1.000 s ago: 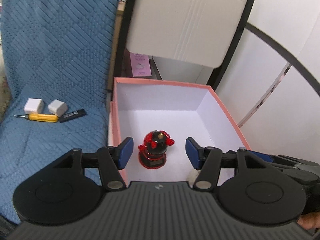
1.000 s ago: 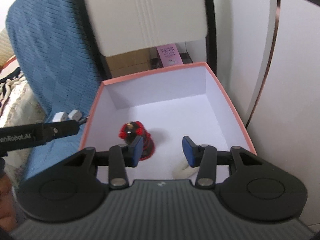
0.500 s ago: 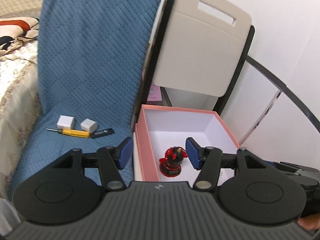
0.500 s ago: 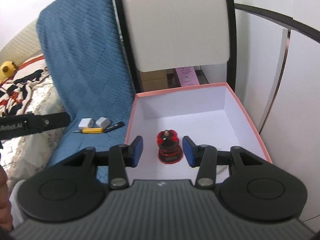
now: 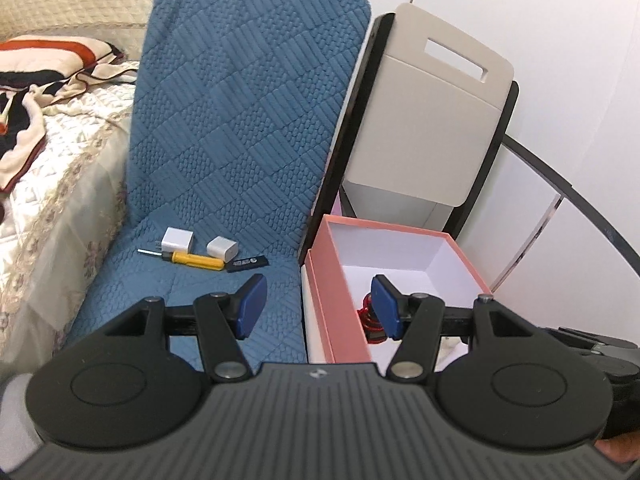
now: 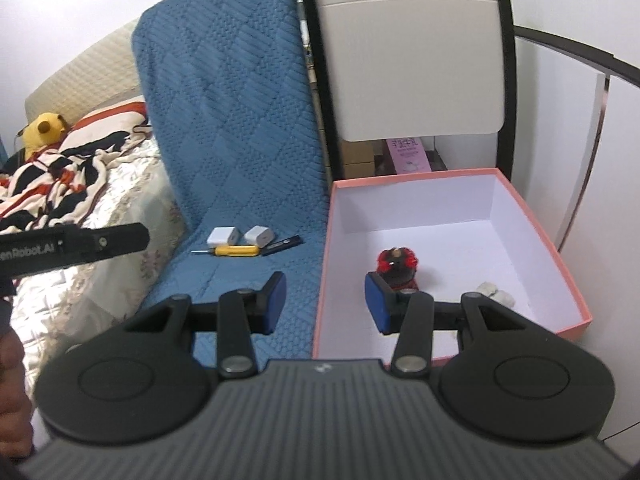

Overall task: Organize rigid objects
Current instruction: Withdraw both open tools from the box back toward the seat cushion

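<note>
A pink box (image 6: 536,220) with a white inside stands right of a blue quilted cushion (image 6: 224,120). In it are a red and black figure (image 6: 396,264) and a small white object (image 6: 494,292). On the cushion lie two white chargers (image 6: 222,235) (image 6: 259,235), a yellow screwdriver (image 6: 236,251) and a black stick (image 6: 282,245). My right gripper (image 6: 320,304) is open and empty above the box's left wall. My left gripper (image 5: 318,306) is open and empty over the box (image 5: 320,276); the figure (image 5: 370,312) shows behind its right finger.
A beige and black chair back (image 6: 412,52) stands behind the box. A bed with a quilted cover (image 6: 100,208), a striped blanket and a yellow plush toy (image 6: 42,130) lies to the left. A white wall panel (image 6: 600,120) is on the right.
Both grippers have pulled back and up out of the box and shifted left. The figure stays in the box. The cushion and its small items have come into fuller view.
</note>
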`<act>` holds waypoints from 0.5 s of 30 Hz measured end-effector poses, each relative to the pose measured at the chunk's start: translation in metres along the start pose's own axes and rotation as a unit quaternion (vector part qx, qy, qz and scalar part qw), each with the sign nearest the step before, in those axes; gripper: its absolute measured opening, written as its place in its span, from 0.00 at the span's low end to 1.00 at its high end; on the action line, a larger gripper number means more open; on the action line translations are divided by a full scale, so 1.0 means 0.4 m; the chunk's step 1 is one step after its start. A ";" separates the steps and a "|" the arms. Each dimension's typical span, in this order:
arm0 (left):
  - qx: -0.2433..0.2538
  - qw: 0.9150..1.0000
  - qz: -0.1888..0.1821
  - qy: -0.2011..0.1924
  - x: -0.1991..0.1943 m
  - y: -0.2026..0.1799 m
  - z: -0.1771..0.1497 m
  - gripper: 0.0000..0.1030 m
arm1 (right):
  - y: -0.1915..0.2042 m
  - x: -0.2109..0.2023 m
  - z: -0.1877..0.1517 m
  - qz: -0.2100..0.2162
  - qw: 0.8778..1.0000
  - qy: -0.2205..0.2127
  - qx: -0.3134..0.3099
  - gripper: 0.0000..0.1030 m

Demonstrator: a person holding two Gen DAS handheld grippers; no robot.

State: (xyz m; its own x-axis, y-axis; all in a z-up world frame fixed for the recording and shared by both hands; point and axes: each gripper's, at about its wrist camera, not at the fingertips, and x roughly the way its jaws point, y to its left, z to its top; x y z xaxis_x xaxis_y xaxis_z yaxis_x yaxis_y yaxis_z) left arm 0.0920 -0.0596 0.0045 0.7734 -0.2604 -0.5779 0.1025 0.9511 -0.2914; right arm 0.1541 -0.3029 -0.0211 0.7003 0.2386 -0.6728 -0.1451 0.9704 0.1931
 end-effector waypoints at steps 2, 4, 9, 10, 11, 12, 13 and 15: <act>-0.001 1.000 0.001 -0.001 -0.009 0.013 -0.009 0.62 | 0.017 -0.005 -0.007 0.002 1.000 -0.004 -0.004 0.45; -0.004 1.000 0.000 -0.003 -0.018 0.027 -0.018 0.62 | 0.038 -0.008 -0.015 0.002 1.000 -0.004 -0.013 0.45; -0.012 1.000 0.005 -0.009 -0.035 0.067 -0.030 0.62 | 0.069 0.007 -0.039 0.014 1.000 0.005 -0.014 0.45; -0.014 1.000 0.008 -0.011 -0.035 0.076 -0.032 0.62 | 0.075 0.012 -0.043 0.016 1.000 0.008 -0.015 0.45; -0.013 1.000 0.010 -0.013 -0.034 0.083 -0.034 0.62 | 0.083 0.016 -0.048 0.018 1.000 0.010 -0.016 0.45; -0.012 1.000 0.012 -0.014 -0.034 0.089 -0.037 0.62 | 0.091 0.022 -0.054 0.019 1.000 0.013 -0.017 0.45; -0.012 1.000 0.015 -0.014 -0.032 0.096 -0.037 0.62 | 0.098 0.028 -0.059 0.021 0.999 0.017 -0.018 0.45; -0.016 1.000 0.017 -0.014 -0.031 0.111 -0.041 0.62 | 0.116 0.041 -0.072 0.028 0.999 0.025 -0.019 0.45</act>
State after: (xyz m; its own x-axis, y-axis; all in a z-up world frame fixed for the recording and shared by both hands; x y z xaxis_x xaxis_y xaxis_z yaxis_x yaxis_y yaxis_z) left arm 0.0769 -0.0169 -0.0138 0.7933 -0.2223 -0.5668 0.0554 0.9535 -0.2963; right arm 0.1387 -0.2530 -0.0439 0.6550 0.2936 -0.6963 -0.2110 0.9558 0.2046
